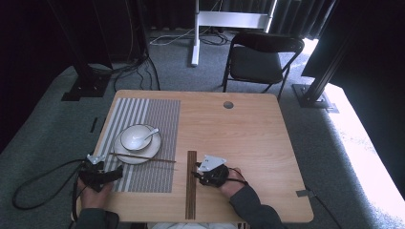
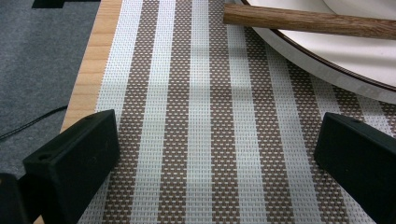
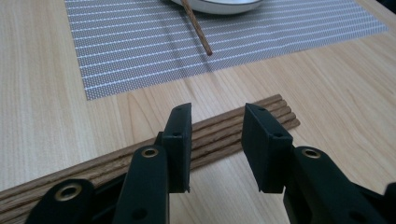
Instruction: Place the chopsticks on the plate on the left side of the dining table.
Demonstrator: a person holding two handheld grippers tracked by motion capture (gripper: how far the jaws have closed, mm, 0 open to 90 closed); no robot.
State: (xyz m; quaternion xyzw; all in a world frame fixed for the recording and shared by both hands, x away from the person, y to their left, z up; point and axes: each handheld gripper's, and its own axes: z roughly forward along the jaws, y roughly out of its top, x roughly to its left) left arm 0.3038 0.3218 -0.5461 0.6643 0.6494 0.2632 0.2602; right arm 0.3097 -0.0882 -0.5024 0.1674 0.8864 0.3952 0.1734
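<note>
- Right gripper (image 1: 196, 173) sat in the lower middle of the high view, just right of the bundle of chopsticks (image 1: 191, 183) lying lengthwise on the tabletop (image 1: 248, 138).
- In the right gripper view, its fingers (image 3: 181, 140) were spread apart and gripped nothing; the chopstick bundle (image 3: 219, 133) crossed the frame just beyond the tips.
- Left gripper (image 1: 114, 174) rested at the lower left of the high view, on the near edge of the striped placemat (image 1: 157, 119).
- In the left gripper view, its fingers (image 2: 77, 158) stood wide apart and empty over the placemat (image 2: 205, 140).
- A single chopstick (image 1: 143, 158) lay across the near rim of the plate (image 1: 138, 153), tip pointing right onto the mat.
- Bowl (image 1: 135, 137) with a spoon (image 1: 150, 135) stood on the plate, left of centre.
</note>
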